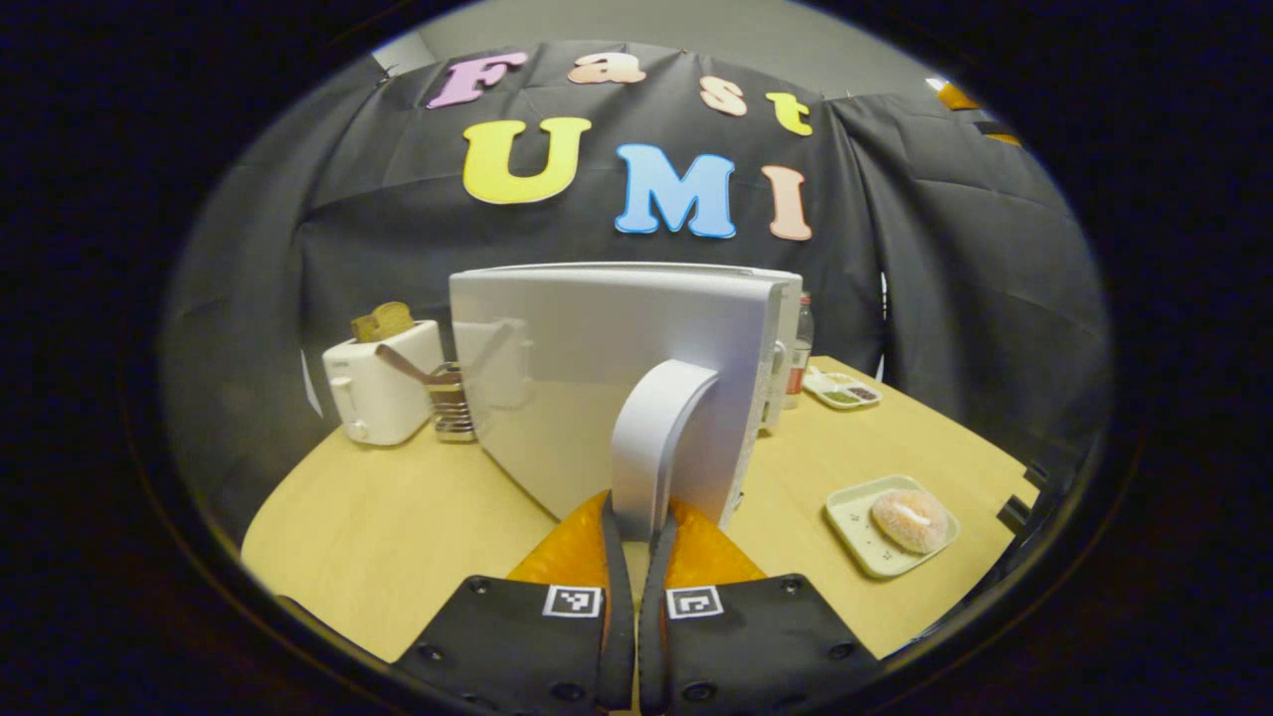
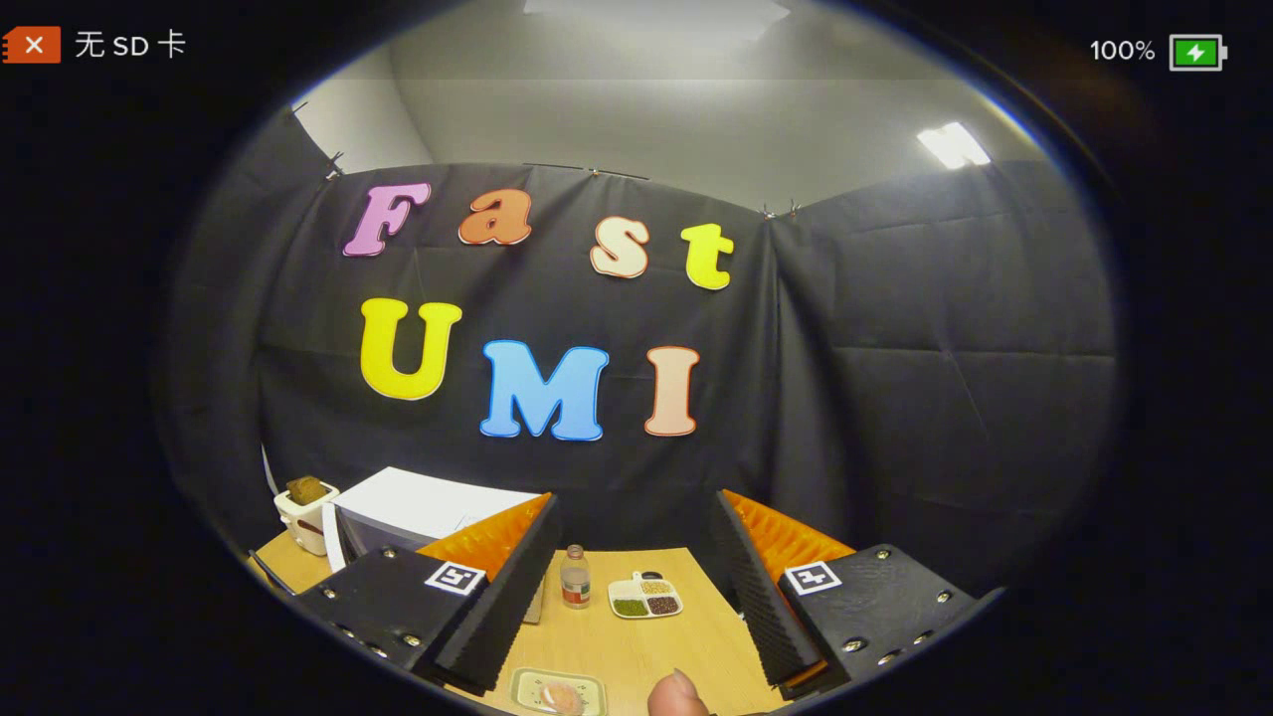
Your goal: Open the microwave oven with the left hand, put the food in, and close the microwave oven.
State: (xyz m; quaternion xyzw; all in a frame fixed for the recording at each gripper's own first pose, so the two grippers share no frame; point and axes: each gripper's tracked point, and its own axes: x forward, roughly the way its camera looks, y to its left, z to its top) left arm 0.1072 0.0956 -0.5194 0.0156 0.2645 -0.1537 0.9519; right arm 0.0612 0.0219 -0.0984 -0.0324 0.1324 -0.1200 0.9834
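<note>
We see left tool [image 1: 636, 527] pinching the microwave door handle [image 1: 656, 438]; right tool [image 2: 636, 587] spread above the bench [image 2: 617, 646]. Donut plate [image 1: 890, 522] right of microwave [image 1: 617, 368].

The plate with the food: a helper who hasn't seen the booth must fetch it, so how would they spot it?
Start at the white microwave on the wooden table. The plate lies on the table off to the microwave's right in the left gripper view, nearer the table's front edge. Unlike the divided dish farther back, it holds one round, pale bun.
</note>
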